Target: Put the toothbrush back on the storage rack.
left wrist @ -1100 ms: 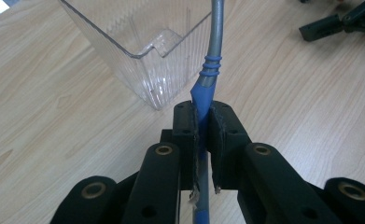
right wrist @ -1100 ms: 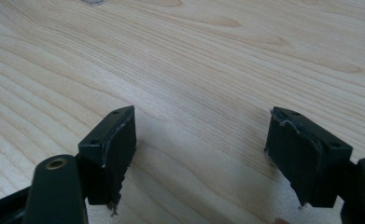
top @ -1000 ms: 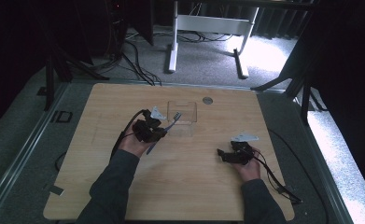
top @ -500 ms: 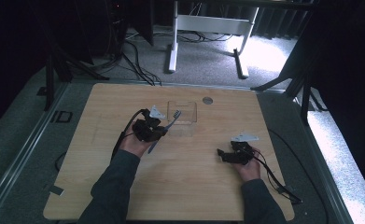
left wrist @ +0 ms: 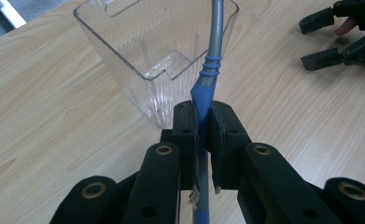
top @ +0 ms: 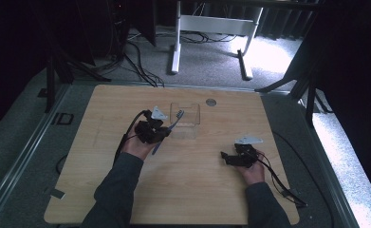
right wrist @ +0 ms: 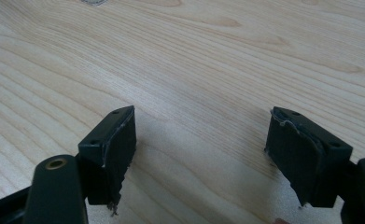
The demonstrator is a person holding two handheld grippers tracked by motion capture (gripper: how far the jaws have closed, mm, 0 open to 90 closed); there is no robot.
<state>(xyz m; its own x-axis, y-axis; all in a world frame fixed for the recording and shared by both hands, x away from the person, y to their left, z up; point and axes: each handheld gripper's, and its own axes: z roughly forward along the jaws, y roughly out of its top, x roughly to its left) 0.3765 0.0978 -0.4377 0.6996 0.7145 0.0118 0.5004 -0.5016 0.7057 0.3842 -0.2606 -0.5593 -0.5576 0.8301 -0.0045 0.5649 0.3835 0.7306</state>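
Seemingly toothbrush (left wrist: 208,79) head (top: 179,114) over container (left wrist: 124,51).

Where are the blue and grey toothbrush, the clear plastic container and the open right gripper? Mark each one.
blue and grey toothbrush (left wrist: 203,88), left gripper view, blue handle just above the shut jaws
clear plastic container (left wrist: 124,60), left gripper view, its near ribbed wall
right gripper (right wrist: 201,140), right gripper view, gap midway between its open jaws

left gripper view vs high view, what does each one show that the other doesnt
Left gripper view alone: the left gripper's jaws clamped on the toothbrush's blue handle, and the ribbed walls of the clear container.

High view alone: the toothbrush's bristle head over the container, both forearms, the whole table, the floor and the white stand behind it.

Both: toothbrush, container, wooden tabletop and the open right gripper.
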